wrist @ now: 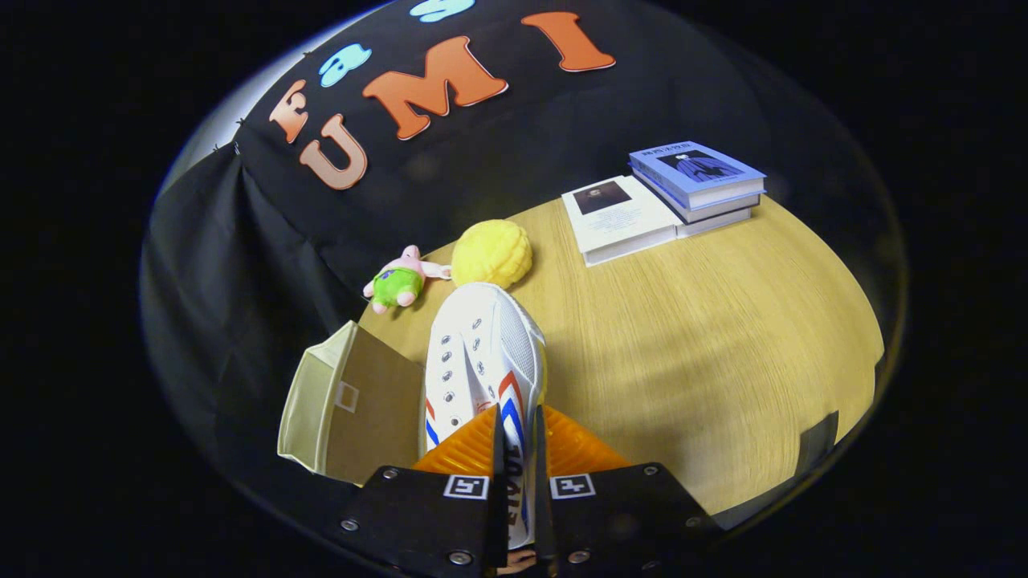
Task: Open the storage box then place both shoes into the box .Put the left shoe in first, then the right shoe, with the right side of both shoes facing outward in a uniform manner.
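Gripper view, hand-held gripper [518, 449] clamping white shoe [482, 353]

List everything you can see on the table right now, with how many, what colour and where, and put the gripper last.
shoe: one, white with red and blue stripes, clamped at its heel side between the fingers, toe pointing ahead.
storage box: one, beige, left of the shoe, at the table's near edge.
plush toy: one, pink and green, beyond the box.
yellow ball: one, yellow, knobbly, just past the shoe's toe.
books: a white one lying flat beside a stack with a blue one on top, far side of the table.
table: one, light wood.
gripper: one, fingers closed on the shoe.
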A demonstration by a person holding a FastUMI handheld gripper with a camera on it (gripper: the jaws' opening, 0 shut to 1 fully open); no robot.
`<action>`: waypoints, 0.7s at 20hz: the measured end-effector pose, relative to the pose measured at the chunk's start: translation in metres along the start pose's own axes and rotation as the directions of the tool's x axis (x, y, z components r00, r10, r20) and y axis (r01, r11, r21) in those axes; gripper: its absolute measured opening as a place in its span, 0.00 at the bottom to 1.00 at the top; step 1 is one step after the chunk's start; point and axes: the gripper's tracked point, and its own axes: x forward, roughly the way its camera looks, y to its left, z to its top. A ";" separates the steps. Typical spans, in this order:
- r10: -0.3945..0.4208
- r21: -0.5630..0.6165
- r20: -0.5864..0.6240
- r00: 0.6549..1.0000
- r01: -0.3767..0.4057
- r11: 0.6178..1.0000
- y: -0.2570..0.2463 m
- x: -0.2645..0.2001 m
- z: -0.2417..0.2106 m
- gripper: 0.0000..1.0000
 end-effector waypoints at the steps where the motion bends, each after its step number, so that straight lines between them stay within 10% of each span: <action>1: 0.022 -0.005 0.001 1.000 -0.022 1.000 0.015 -0.001 0.003 0.13; 14: 0.214 -0.210 -0.033 0.976 -0.216 0.954 0.205 0.022 0.003 0.13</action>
